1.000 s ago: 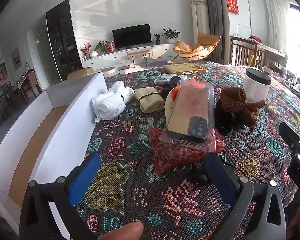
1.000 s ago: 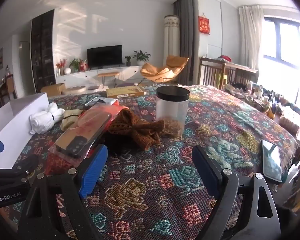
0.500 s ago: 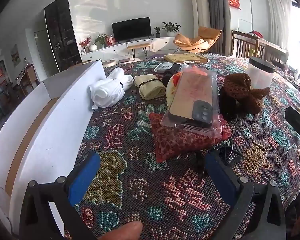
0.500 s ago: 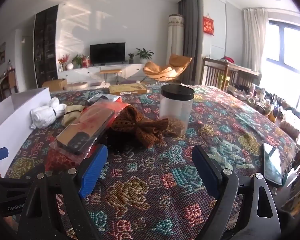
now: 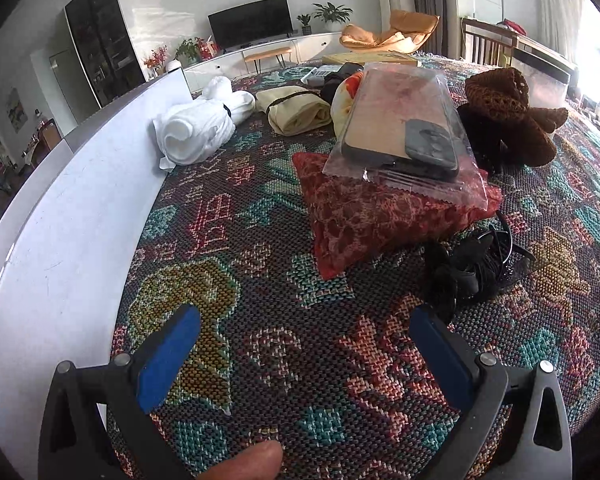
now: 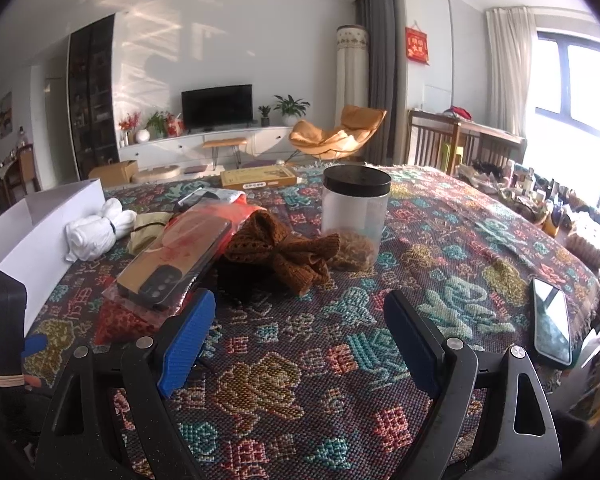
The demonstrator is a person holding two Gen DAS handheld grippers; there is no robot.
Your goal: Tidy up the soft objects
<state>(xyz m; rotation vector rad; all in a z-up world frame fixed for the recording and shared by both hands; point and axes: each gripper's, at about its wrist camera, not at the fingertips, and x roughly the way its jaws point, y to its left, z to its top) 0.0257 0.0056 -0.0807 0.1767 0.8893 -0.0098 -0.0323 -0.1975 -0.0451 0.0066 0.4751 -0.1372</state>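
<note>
On the patterned tablecloth lie soft things: a red patterned cloth (image 5: pixel 376 216) under a bagged phone case (image 5: pixel 404 128), a black tangle of fabric and cord (image 5: pixel 476 268), a brown knitted piece (image 5: pixel 508 120), a cream roll (image 5: pixel 296 110) and a white rolled cloth (image 5: pixel 196 132). My left gripper (image 5: pixel 304 328) hangs open low over the cloth, just short of the red cloth, its right finger close to the black tangle. My right gripper (image 6: pixel 298 312) stands open over bare tablecloth, the brown knitted piece (image 6: pixel 284 248) ahead of it.
A white box (image 5: pixel 72 208) runs along the table's left side. A clear jar with a black lid (image 6: pixel 356 208) stands behind the knitted piece. A phone (image 6: pixel 552 328) lies near the right table edge. A flat yellow box (image 6: pixel 260 178) sits at the far edge.
My left gripper has sunk and tipped down toward the tablecloth, closing in on the red cloth and black tangle. The right gripper has stayed put.
</note>
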